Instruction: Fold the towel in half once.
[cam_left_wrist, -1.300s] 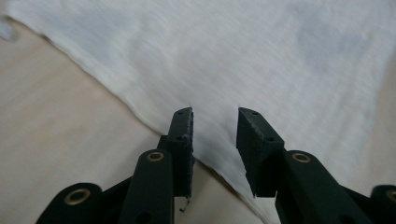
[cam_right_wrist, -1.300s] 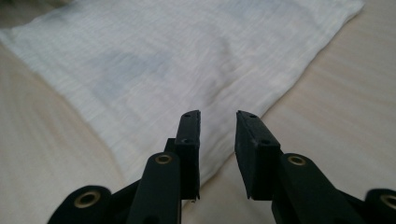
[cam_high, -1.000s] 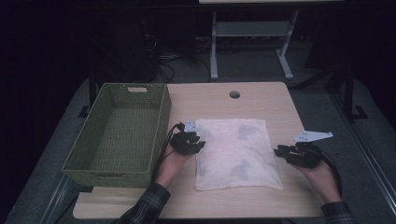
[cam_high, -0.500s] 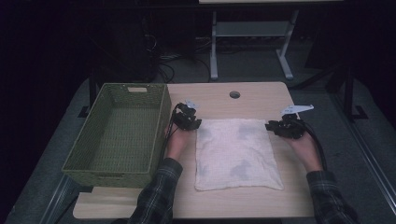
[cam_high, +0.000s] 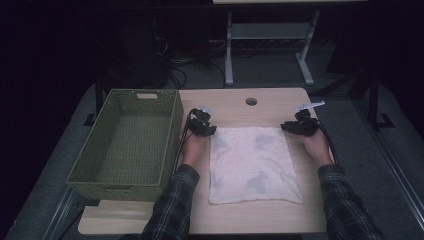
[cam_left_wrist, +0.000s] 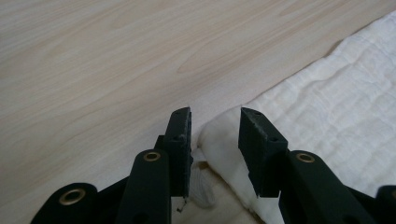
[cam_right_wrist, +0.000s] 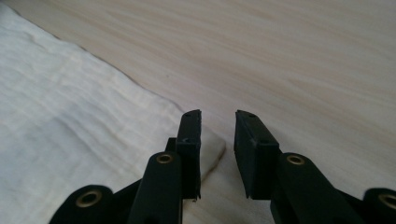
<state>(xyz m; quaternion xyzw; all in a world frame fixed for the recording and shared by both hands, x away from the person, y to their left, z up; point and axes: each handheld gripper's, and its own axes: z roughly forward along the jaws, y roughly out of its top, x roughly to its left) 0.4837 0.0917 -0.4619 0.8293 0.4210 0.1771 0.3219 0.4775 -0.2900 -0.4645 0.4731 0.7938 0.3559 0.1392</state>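
Observation:
A white towel (cam_high: 252, 165) lies flat on the wooden table (cam_high: 230, 107). My left gripper (cam_high: 202, 124) is at its far left corner and my right gripper (cam_high: 298, 125) at its far right corner. In the left gripper view the towel (cam_left_wrist: 336, 107) has its rounded corner between the jaws of the left gripper (cam_left_wrist: 215, 114). Those jaws have just been opening and the pads stand clear of the cloth. In the right gripper view the right gripper (cam_right_wrist: 218, 116) is open. The towel (cam_right_wrist: 70, 116) ends in a corner beside its left jaw, with bare wood in the gap.
A green woven basket (cam_high: 130, 140) stands along the table's left side, close to my left forearm. A round cable hole (cam_high: 251, 101) sits near the far edge. Bare table runs beyond the towel and to its right.
Both hands have moved away from the person, from the towel's sides to its two far corners. The towel has stayed flat in place.

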